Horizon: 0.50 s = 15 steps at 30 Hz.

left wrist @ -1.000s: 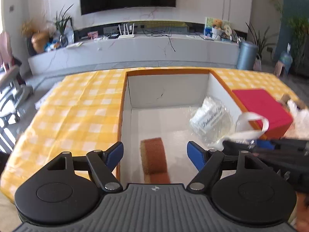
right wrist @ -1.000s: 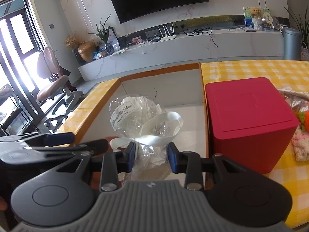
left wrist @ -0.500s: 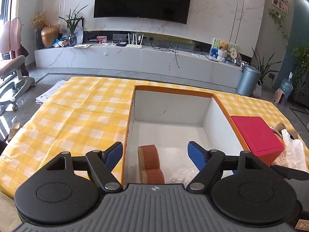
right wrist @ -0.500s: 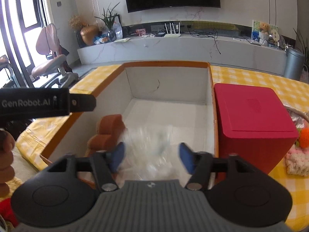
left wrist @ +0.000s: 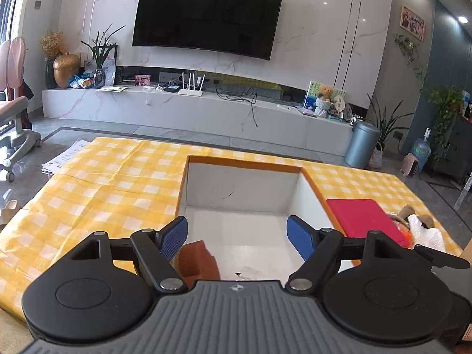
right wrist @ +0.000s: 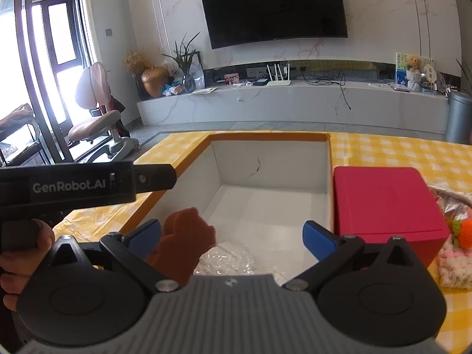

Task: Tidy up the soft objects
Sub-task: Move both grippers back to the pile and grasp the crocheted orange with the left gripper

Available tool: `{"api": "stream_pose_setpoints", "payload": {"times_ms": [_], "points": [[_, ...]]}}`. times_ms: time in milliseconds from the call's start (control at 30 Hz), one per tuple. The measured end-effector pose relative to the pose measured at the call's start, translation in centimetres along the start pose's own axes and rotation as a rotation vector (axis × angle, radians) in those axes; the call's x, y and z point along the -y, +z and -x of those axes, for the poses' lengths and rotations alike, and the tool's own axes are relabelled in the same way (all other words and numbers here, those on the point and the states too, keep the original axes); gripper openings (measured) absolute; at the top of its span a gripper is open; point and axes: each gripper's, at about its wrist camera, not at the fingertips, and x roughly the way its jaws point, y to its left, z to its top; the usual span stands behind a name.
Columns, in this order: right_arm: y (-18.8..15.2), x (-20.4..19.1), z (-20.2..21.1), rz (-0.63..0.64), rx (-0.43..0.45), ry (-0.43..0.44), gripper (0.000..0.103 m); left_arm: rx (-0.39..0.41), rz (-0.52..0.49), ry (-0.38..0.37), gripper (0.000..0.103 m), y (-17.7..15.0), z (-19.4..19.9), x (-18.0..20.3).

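An open box [left wrist: 242,188] with an orange rim and white inside sits on the yellow checked tablecloth; it also shows in the right wrist view [right wrist: 265,162]. A brown sponge [left wrist: 196,258] [right wrist: 183,236] and a clear plastic bag [right wrist: 227,261] lie on its floor at the near end. My left gripper [left wrist: 237,237] is open and empty above the box's near end. My right gripper [right wrist: 231,236] is open and empty, over the bag. Soft toys [right wrist: 455,236] [left wrist: 419,230] lie right of a red box.
A red box [right wrist: 386,200] [left wrist: 364,218] stands against the orange box's right wall. The left gripper's body [right wrist: 82,184] reaches in from the left in the right wrist view. A TV console and chair stand beyond the table.
My right gripper opened and let the plastic bag drop into the box, then rose. Both grippers lifted and tilted up, so more of the room shows.
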Motion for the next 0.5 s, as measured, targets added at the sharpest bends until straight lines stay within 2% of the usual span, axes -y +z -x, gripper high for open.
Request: {"api": "stream_pose_setpoints", "payload": {"times_ms": [167, 400, 500], "points": [[0.9, 1.6, 1.9, -0.007, 0.026, -0.049, 0.100, 0.034, -0.014, -0.006, 0.090, 0.2, 0.7, 1.2], [3.0, 6.2, 6.4, 0.005, 0.044, -0.205, 0.100, 0.064, -0.066, -0.041, 0.090, 0.7, 2.2, 4.7], [2.9, 9.3, 8.9, -0.013, 0.043, -0.308, 0.100, 0.054, -0.075, -0.076, 0.090, 1.0, 2.4, 7.0]]}}
